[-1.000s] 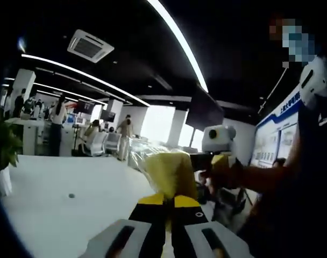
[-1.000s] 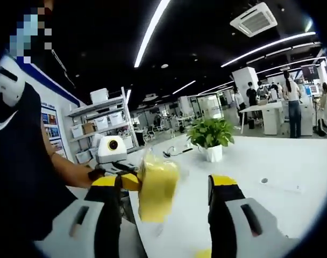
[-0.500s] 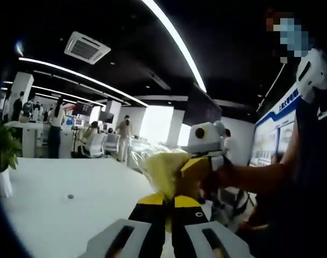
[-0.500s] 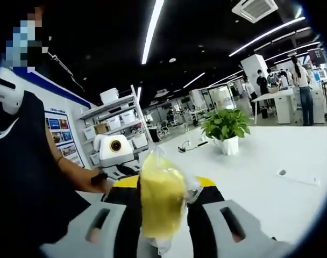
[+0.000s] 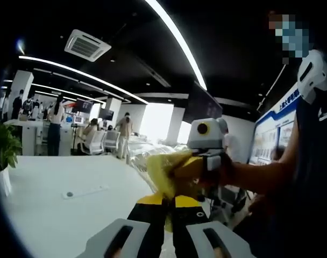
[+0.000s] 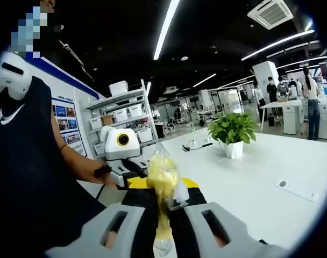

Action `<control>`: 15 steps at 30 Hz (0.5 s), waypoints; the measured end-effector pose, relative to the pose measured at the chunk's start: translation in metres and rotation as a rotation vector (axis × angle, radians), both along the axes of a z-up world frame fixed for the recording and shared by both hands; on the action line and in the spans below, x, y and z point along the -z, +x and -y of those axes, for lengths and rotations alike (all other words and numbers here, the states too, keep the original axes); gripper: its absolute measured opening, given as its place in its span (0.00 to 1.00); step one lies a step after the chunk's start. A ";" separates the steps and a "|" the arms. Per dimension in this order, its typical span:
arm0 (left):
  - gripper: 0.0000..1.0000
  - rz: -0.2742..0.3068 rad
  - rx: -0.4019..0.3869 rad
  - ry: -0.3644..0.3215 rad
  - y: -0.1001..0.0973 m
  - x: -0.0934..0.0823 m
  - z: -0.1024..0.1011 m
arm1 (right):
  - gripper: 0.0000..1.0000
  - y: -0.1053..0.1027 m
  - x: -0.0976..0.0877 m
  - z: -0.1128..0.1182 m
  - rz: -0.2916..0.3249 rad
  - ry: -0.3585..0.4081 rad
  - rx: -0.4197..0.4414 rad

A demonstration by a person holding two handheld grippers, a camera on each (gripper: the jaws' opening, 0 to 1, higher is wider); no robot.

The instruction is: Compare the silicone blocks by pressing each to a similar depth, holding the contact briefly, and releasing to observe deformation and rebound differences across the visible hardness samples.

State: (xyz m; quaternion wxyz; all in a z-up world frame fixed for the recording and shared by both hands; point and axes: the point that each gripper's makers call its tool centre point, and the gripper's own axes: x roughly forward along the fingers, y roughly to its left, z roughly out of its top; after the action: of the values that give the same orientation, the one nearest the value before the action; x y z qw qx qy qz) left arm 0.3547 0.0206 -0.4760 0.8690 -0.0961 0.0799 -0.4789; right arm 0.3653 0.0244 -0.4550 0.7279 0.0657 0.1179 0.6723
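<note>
A yellow silicone block (image 5: 162,171) in a clear plastic bag is held up in the air above a white table (image 5: 45,215). My left gripper (image 5: 164,200) is shut on its lower edge. The right gripper (image 5: 198,167) comes in from the right and pinches the block's far side. In the right gripper view the block (image 6: 162,173) looks squeezed thin between the jaws of my right gripper (image 6: 163,198), which is shut on it. The left gripper (image 6: 132,171) reaches it from the left, held by a person's hand.
A potted plant (image 6: 232,130) stands on the white table (image 6: 249,177), seen also as leaves (image 5: 3,149) at the left. A socket plate (image 6: 296,190) lies on the tabletop. Shelving with boxes (image 6: 120,114) stands behind. The person's dark torso (image 6: 29,172) is close by.
My right gripper's jaws have gone from wide open to shut on the yellow block, pressing it thin. The left gripper has kept its hold throughout.
</note>
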 end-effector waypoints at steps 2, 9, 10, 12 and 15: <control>0.02 -0.008 -0.001 0.001 0.002 0.002 -0.001 | 0.01 -0.001 0.000 0.000 0.030 -0.005 -0.001; 0.03 -0.030 0.033 -0.001 0.002 0.003 -0.002 | 0.00 -0.002 0.001 0.000 0.000 -0.006 -0.005; 0.03 -0.027 0.041 0.000 0.001 0.004 -0.002 | 0.00 -0.001 0.002 0.000 0.017 -0.007 -0.006; 0.03 0.003 0.057 0.030 0.000 0.006 -0.001 | 0.00 -0.004 0.004 -0.001 0.015 -0.021 -0.011; 0.04 -0.002 0.071 0.019 -0.001 0.007 -0.002 | 0.00 -0.004 0.004 -0.001 0.024 -0.020 -0.006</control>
State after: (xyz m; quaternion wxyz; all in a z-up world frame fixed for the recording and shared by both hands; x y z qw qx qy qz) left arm 0.3540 0.0222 -0.4830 0.8521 -0.0854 0.0888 -0.5087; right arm 0.3615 0.0254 -0.4588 0.7279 0.0498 0.1161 0.6740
